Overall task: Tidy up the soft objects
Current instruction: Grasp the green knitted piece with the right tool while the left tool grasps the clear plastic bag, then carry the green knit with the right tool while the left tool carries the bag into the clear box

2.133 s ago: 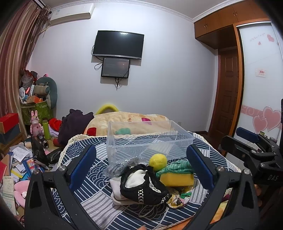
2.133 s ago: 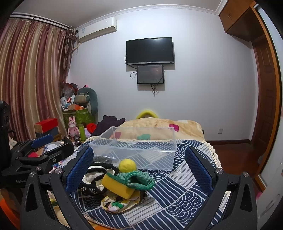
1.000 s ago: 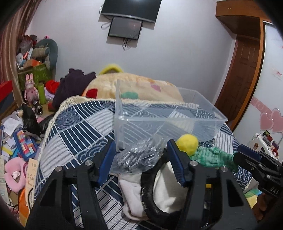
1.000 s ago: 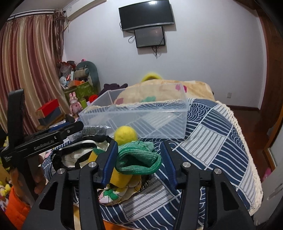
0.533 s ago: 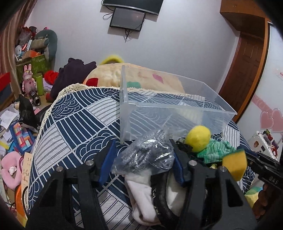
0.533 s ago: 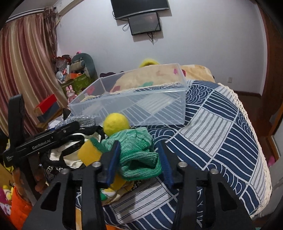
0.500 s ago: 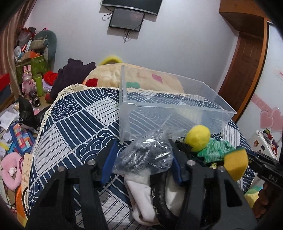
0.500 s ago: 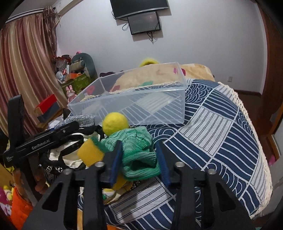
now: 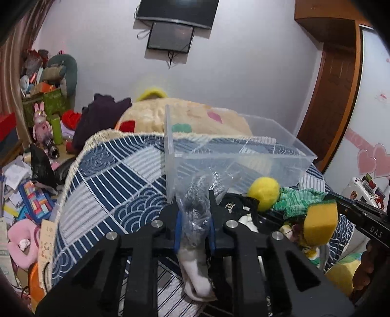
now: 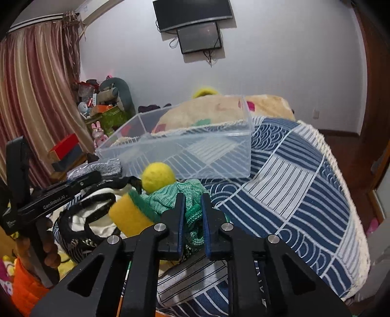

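In the left wrist view the left gripper [image 9: 194, 219] is clamped on a clear bag of grey cloth [image 9: 195, 202] just before the clear bin [image 9: 243, 158], while in the right wrist view the right gripper [image 10: 190, 214] pinches the green knit cloth [image 10: 185, 192] beside the yellow sponge [image 10: 129, 217] and yellow ball [image 10: 158, 176].

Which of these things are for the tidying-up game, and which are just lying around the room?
For the job:
- clear box
- bag of grey stuff, pinched in the left tongs
- green knitted cloth, pinched in the right tongs
- yellow ball
- yellow sponge

Just lying about:
- TV
- pink bunny
- curtain
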A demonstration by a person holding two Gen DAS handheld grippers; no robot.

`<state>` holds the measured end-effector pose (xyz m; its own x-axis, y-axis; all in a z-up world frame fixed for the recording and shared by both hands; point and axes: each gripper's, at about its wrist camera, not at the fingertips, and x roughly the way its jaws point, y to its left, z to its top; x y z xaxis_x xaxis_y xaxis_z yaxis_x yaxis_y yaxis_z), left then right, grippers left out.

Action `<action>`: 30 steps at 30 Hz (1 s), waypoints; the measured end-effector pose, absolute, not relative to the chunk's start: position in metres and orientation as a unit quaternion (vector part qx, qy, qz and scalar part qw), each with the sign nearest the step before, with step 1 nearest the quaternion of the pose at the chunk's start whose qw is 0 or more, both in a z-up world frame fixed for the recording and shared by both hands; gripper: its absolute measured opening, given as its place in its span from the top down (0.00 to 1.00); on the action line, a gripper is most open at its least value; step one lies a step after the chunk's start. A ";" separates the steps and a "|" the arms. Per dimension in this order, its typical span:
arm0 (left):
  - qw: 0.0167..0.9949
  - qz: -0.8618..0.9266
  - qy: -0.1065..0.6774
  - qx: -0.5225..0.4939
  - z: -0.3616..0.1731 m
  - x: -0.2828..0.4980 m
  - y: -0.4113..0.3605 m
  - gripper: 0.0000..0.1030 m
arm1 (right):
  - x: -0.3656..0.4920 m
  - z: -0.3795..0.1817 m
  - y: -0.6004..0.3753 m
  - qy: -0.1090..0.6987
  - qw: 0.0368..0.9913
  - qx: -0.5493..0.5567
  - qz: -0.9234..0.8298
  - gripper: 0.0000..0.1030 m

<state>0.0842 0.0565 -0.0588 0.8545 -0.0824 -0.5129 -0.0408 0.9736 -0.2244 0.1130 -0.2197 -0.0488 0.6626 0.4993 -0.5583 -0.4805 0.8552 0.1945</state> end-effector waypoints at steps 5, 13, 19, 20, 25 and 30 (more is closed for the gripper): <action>0.963 -0.014 0.247 -0.105 -0.040 0.070 0.053 0.84 | 0.107 -0.034 -0.224 0.287 0.921 0.012 0.263 0.89; 0.971 -0.024 0.210 -0.112 -0.016 0.057 0.051 0.84 | 0.102 -0.010 -0.232 0.248 0.933 0.015 0.259 0.89; 0.973 -0.034 0.199 -0.112 -0.001 0.064 0.051 0.84 | 0.107 0.011 -0.233 0.217 0.942 0.019 0.256 0.89; 0.975 -0.032 0.194 -0.107 0.001 0.064 0.050 0.84 | 0.107 0.014 -0.234 0.212 0.943 0.017 0.256 0.89; 0.977 -0.033 0.190 -0.093 0.013 0.079 0.049 0.84 | 0.115 0.029 -0.227 0.188 0.949 0.009 0.252 0.89; 0.978 -0.024 0.189 -0.083 0.023 0.095 0.052 0.84 | 0.130 0.034 -0.217 0.182 0.952 0.005 0.247 0.89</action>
<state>0.0952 0.0518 0.0226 0.9277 -0.0789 -0.3648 0.0161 0.9849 -0.1721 0.1297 -0.2171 0.0338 0.8124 0.4713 -0.3434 -0.4675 0.8784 0.0997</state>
